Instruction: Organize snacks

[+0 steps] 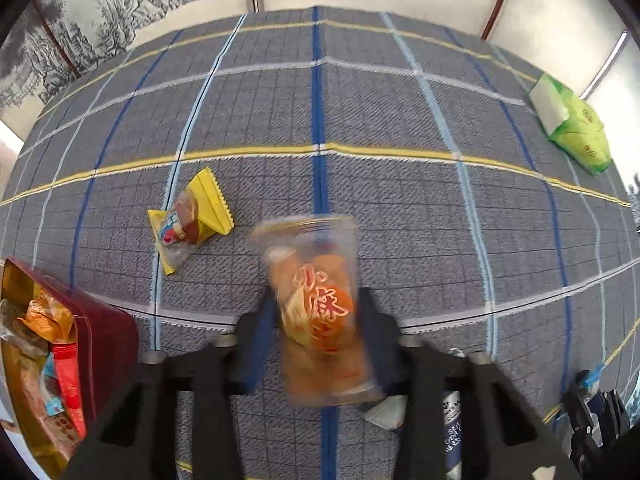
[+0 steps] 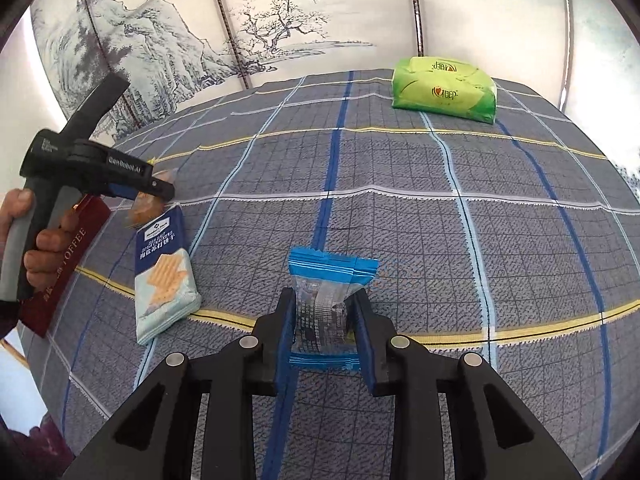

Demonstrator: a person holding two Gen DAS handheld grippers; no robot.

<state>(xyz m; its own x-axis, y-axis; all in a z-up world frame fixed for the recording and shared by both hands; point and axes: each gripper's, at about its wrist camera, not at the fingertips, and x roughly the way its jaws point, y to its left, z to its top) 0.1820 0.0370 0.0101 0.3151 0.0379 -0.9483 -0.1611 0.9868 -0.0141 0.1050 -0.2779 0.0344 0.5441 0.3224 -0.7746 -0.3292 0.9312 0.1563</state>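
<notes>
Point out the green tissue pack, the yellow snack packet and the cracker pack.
green tissue pack (image 2: 445,89), right wrist view, front face.
yellow snack packet (image 1: 191,218), left wrist view, clear middle.
cracker pack (image 2: 165,276), right wrist view, cracker picture.

free: worktop (image 2: 400,220) middle, far half bare | obstacles: green pack (image 2: 444,90) far right; red tin (image 1: 100,332) left; cracker pack (image 2: 164,280) beside it

Left gripper (image 1: 320,320) and right gripper (image 2: 326,312) both clamped.

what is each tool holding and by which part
Left tool: orange snack packet, pinched across its middle. Right tool: blue-ended clear snack packet, pinched by its two long sides.
</notes>
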